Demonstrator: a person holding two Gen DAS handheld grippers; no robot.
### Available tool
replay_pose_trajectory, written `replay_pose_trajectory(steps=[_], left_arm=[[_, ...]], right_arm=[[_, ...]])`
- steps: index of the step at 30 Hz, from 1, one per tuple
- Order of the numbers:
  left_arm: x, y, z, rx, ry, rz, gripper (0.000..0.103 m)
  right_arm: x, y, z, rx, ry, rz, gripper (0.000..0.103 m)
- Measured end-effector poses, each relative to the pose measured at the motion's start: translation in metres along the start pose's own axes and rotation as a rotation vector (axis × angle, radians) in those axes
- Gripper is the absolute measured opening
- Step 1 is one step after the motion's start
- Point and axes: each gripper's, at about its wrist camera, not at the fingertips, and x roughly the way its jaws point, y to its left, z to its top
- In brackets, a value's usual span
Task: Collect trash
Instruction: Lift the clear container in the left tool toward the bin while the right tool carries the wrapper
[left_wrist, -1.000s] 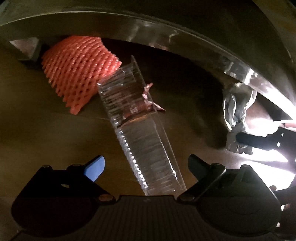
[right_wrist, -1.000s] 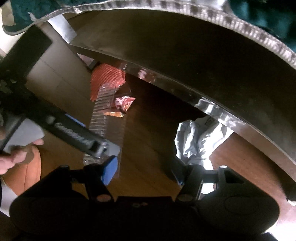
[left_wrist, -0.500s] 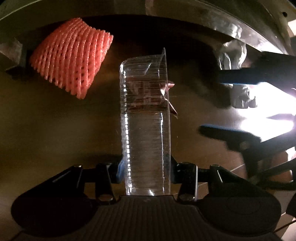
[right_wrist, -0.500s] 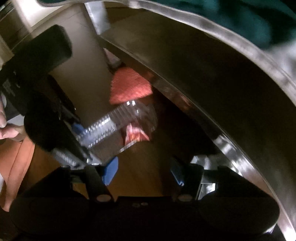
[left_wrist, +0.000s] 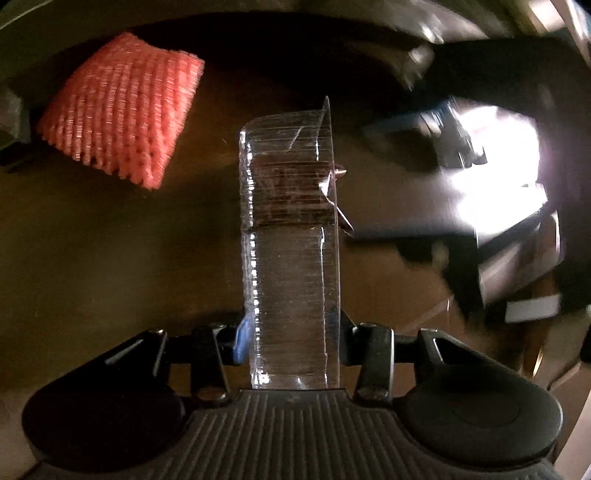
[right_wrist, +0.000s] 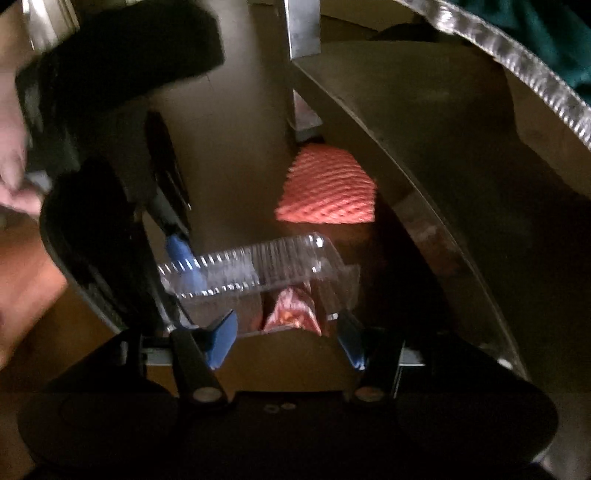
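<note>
Left wrist view: the left tongs (left_wrist: 293, 341) pinch a clear plastic container (left_wrist: 290, 236), which juts straight ahead; a pink foam net (left_wrist: 122, 122) lies ahead-left on the floor. Right wrist view adds a red wrapper (right_wrist: 291, 308) just ahead of the right tongs (right_wrist: 286, 338), pointed steeply down, jaws closing, pads touching nothing. A hand (right_wrist: 14, 147) shows far left.

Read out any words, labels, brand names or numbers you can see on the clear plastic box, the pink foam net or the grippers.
None can be read.
Clear plastic box: only ribs, no label showing.
Pink foam net: plain mesh, no print.
Crumpled pink wrapper under the box: some pattern, too blurred to read.
Left gripper body: dark and blurred, no lettering legible.
</note>
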Motion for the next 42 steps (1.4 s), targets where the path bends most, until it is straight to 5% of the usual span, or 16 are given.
replay_pose_trajectory(steps=[3,4,5,7,23,27,30,42], left_arm=[[0.002,-0.004,-0.007,0.016,0.005,0.004,0.043],[0.004,-0.005,-0.006,0.007,0.005,-0.002,0.043],[0.006,-0.008,-0.005,0.009,0.004,-0.001,0.043],[0.008,-0.013,-0.004,0.03,0.001,0.002,0.043],[0.007,-0.016,-0.004,0.087,0.003,-0.016,0.043],[0.006,-0.016,-0.004,0.081,0.002,-0.022,0.043],[0.004,-0.017,-0.003,0.07,-0.001,-0.028,0.044],[-0.01,-0.031,0.0,0.058,0.083,-0.007,0.043]], right_arm=[[0.002,-0.003,0.001,0.036,0.022,0.059,0.055],[0.005,0.0,0.0,0.035,0.034,0.067,0.049],[0.008,0.003,-0.001,0.036,0.051,0.07,0.032],[0.014,0.007,-0.004,0.059,0.07,0.077,0.022],[0.032,0.017,-0.009,0.06,0.03,0.003,0.045],[0.039,0.014,-0.009,0.061,0.027,0.045,0.041],[0.037,0.011,-0.011,0.111,0.029,0.07,0.028],[-0.043,0.003,-0.056,0.354,0.141,-0.029,0.026]])
